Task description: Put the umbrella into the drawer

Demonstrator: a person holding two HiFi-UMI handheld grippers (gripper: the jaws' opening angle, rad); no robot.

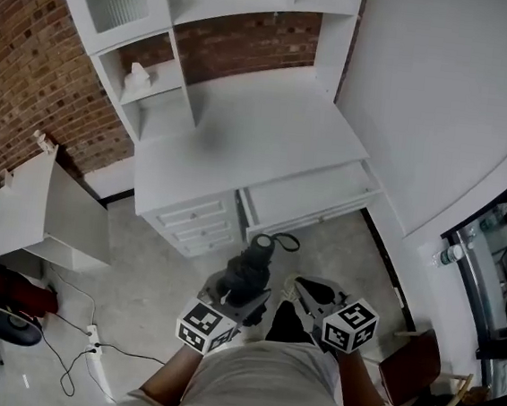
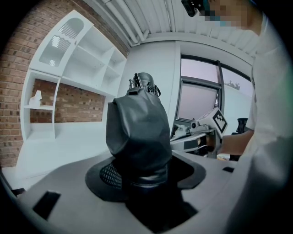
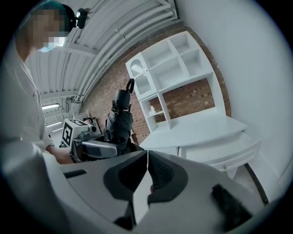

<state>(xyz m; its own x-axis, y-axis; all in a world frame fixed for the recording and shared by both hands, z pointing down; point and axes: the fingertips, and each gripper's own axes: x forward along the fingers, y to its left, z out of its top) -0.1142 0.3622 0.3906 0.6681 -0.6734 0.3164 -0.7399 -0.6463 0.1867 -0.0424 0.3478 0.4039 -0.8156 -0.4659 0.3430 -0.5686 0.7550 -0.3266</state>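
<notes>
A white desk with shelves (image 1: 254, 26) stands against a brick wall (image 1: 23, 83), its wide shallow drawer (image 1: 312, 199) pulled open beside a stack of small drawers (image 1: 199, 221) that are shut. A small white ornament (image 1: 139, 75) sits on a left shelf. On the floor lie a white cabinet (image 1: 50, 212) and a power strip (image 1: 93, 341), and a wooden chair (image 1: 416, 368) stands at the right. The print on the person's shirt (image 1: 243, 386) is too small to read. The left gripper (image 1: 239, 297) has its fingers clamped on one end of the folded black umbrella (image 1: 248, 274), which rises between them in the left gripper view and is held above the floor just in front of the open drawer. The right gripper (image 1: 303, 288), just beside the umbrella, has its fingers pressed together on nothing.
</notes>
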